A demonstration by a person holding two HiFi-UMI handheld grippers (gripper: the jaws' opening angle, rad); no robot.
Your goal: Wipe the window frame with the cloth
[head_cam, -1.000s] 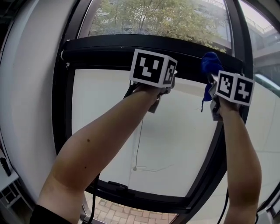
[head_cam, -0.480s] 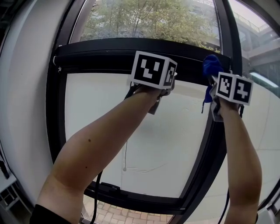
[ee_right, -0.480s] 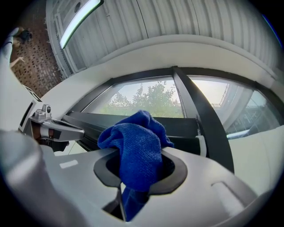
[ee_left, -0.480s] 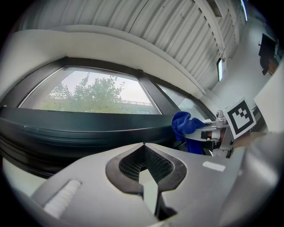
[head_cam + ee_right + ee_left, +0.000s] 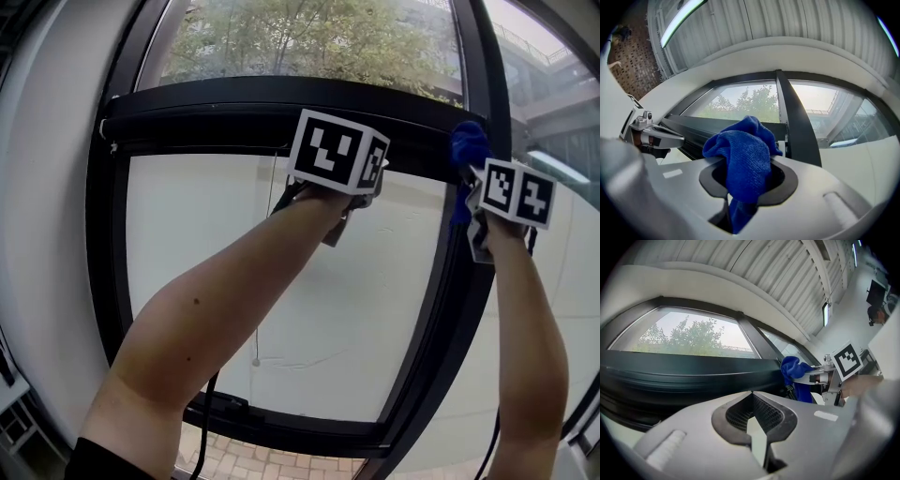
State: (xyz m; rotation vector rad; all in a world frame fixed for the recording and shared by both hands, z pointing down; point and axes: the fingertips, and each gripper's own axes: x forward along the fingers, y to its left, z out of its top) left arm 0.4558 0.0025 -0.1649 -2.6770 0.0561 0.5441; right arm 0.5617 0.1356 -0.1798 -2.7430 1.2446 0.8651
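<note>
Two-handed reach up to the window frame (image 5: pixel 111 281). Grips the blue cloth (image 5: pixel 740 154) in the right hand-held gripper (image 5: pixel 742 190), wad at the 1 o'clock corner, by the upright (image 5: pixel 478 84). Holds the left hand-held gripper (image 5: pixel 757 437) clenched on nothing near 12 o'clock, just under the crossbar (image 5: pixel 234 108). Likely faults: dragging too hard and pulling the thinly pinched cloth free; tilting off the bar and scraping bare jaw on paint.
</note>
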